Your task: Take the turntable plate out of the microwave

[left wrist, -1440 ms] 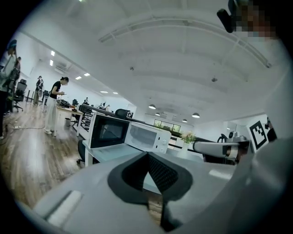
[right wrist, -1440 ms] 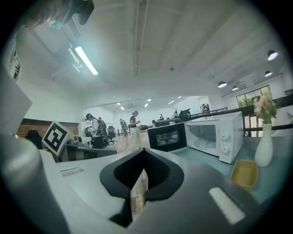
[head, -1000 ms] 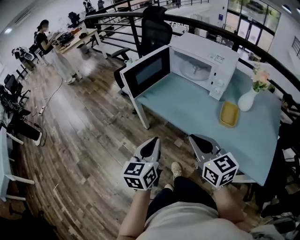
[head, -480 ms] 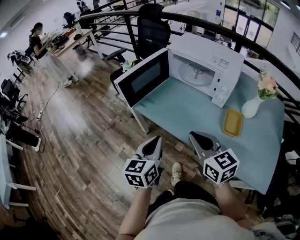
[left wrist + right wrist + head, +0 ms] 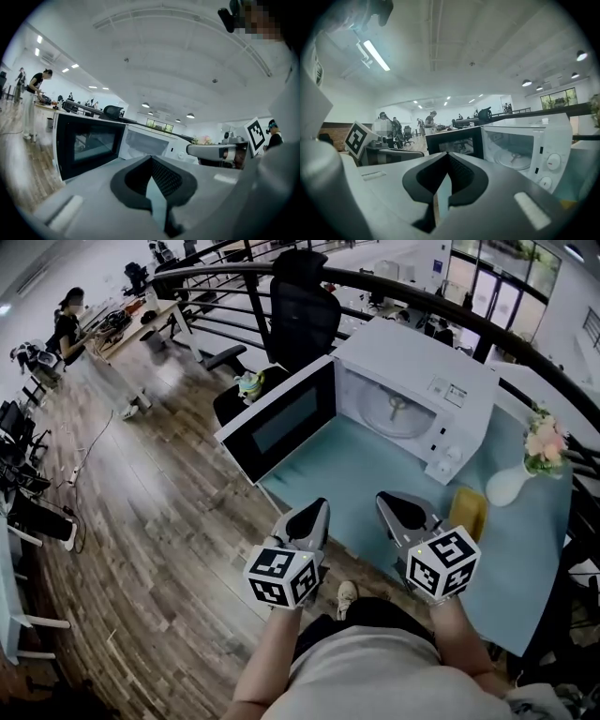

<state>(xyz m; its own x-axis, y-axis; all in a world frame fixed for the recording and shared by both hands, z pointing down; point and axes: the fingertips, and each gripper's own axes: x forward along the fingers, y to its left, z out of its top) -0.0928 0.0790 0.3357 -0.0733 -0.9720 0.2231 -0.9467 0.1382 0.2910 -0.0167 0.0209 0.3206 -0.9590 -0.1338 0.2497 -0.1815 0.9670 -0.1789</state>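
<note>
Left gripper (image 5: pixel 309 521) and right gripper (image 5: pixel 403 512) hover at the near edge of the table (image 5: pixel 352 470), jaws together and empty. The turntable plate (image 5: pixel 397 412) lies inside the microwave (image 5: pixel 427 357), whose door (image 5: pixel 281 418) stands wide. Best practice: open the jaws before entering, approach level, and pinch the plate's rim.

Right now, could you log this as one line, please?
door open | plate in microwave | left gripper shut, empty | right gripper shut, empty
</note>
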